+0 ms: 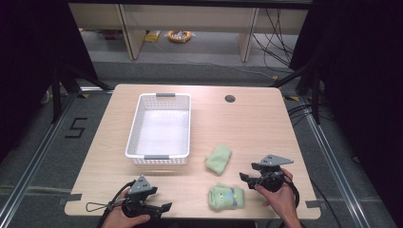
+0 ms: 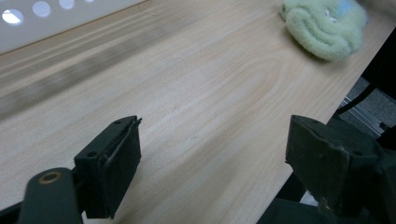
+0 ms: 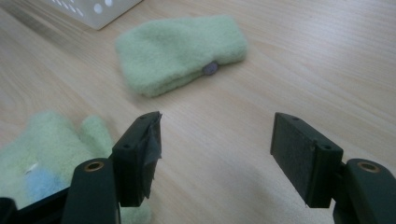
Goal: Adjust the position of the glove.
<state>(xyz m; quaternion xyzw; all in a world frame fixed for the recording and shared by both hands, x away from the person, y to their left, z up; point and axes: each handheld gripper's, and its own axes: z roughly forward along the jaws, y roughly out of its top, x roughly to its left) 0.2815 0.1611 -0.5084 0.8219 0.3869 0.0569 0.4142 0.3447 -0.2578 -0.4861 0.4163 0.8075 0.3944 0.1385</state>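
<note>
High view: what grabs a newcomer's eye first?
Two fuzzy green mittens on the table's near right: the plain mitten and the patterned mitten in front of it. A white basket sits left of centre. The left gripper and right gripper flank the patterned mitten, both open.

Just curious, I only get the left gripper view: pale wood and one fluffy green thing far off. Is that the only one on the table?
Observer: No, a second green piece lies beyond the near green piece, apart from it.
Visitor: Where might they go?
Observer: Perhaps the white basket to their left; it has nothing inside.
Visitor: And the other hand?
Observer: The right hand-held gripper is open beside the near piece, holding nothing.
</note>
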